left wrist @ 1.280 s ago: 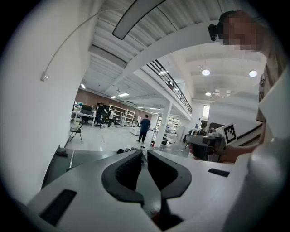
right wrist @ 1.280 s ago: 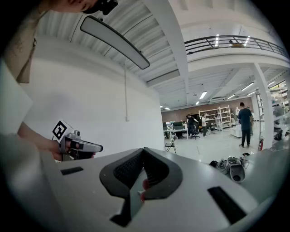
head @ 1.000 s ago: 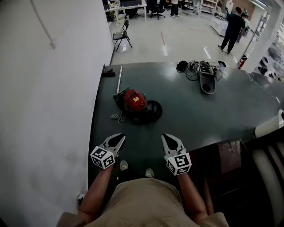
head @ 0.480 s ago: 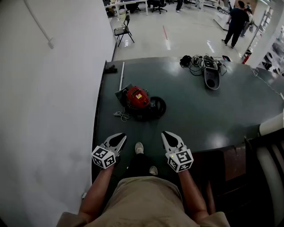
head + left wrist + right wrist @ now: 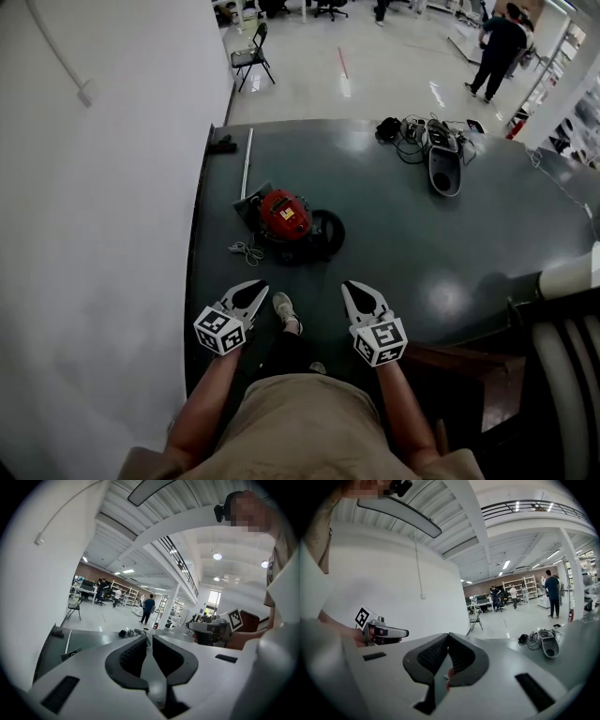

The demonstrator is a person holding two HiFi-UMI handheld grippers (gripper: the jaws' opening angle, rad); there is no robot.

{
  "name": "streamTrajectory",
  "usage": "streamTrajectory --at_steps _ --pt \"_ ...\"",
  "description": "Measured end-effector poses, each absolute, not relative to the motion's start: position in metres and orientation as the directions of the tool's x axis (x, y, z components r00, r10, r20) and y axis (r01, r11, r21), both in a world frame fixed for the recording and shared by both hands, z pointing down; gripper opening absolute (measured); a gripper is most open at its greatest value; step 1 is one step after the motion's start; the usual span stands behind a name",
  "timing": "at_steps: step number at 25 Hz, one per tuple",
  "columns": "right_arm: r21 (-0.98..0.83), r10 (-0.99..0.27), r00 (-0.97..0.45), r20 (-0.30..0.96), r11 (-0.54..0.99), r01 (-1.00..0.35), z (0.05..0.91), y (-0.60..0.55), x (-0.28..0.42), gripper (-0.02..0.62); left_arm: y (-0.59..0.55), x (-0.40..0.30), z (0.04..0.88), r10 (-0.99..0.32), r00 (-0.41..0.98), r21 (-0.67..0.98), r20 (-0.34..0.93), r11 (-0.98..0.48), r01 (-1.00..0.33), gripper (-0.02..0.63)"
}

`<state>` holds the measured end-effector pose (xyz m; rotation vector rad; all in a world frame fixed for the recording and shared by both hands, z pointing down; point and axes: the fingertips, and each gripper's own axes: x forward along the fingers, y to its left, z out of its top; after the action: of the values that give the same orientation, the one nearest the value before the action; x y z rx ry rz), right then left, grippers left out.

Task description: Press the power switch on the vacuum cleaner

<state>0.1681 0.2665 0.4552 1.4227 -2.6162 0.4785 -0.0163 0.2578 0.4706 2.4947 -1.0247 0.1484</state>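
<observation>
The vacuum cleaner (image 5: 289,221), a red and black canister, lies on the dark green floor mat (image 5: 403,244) in front of me, its pale cord (image 5: 247,250) coiled at its left. Both grippers are held low and well short of it, touching nothing. My left gripper (image 5: 249,292) is shut and empty; its own view looks over the mat toward the far hall. My right gripper (image 5: 358,292) is also shut and empty, level with the left one. The power switch cannot be made out at this distance.
A white wall (image 5: 94,234) runs along the mat's left edge. A metal tube (image 5: 246,161) lies behind the vacuum. A grey floor tool with tangled cables (image 5: 441,164) sits far right. A folding chair (image 5: 246,56) and a standing person (image 5: 497,47) are beyond the mat. My shoe (image 5: 284,307) is between the grippers.
I have stepped forward: my foot has swung ahead between the grippers and the mat has shifted in the view. Both grippers stay shut and level.
</observation>
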Motion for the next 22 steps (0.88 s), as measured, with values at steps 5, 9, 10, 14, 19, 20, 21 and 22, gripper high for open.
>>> streamTrajectory --at_steps 5,9,10,14,19,20,21,22 --pt "-0.189 -0.791 -0.532 0.302 0.498 -0.846 0.467 0.180 0.145 0.012 0.171 -0.042 0.478 -0.644 0.722 0.375 0.252 -0.623 -0.687 0.029" --pt "-0.194 -0.792 -0.514 0.330 0.476 -0.858 0.474 0.114 0.125 0.012 0.106 -0.068 0.481 -0.638 0.725 0.372 0.259 -0.627 -0.684 0.029" --pt "-0.194 -0.792 -0.512 0.333 0.474 -0.859 0.477 0.098 0.120 0.012 0.091 -0.076 0.481 -0.638 0.725 0.364 0.261 -0.630 -0.686 0.029" --pt "-0.178 -0.784 -0.513 0.349 0.482 -0.858 0.487 0.046 0.096 0.012 0.033 -0.114 0.490 -0.658 0.704 0.350 0.266 -0.615 -0.707 0.029" --pt "-0.149 -0.760 -0.527 0.381 0.513 -0.846 0.500 -0.001 0.064 0.012 -0.016 -0.150 0.509 -0.658 0.696 0.375 0.288 -0.591 -0.714 0.007" --pt "-0.148 -0.752 -0.531 0.391 0.518 -0.842 0.504 -0.005 0.060 0.012 -0.019 -0.152 0.512 -0.652 0.700 0.381 0.292 -0.592 -0.710 0.007" --pt "-0.143 -0.746 -0.532 0.401 0.523 -0.841 0.509 -0.010 0.057 0.012 -0.022 -0.154 0.516 -0.648 0.702 0.385 0.295 -0.592 -0.708 0.006" --pt "-0.134 -0.741 -0.530 0.411 0.526 -0.840 0.514 -0.016 0.055 0.012 -0.026 -0.155 0.520 -0.646 0.703 0.387 0.299 -0.592 -0.708 0.006"
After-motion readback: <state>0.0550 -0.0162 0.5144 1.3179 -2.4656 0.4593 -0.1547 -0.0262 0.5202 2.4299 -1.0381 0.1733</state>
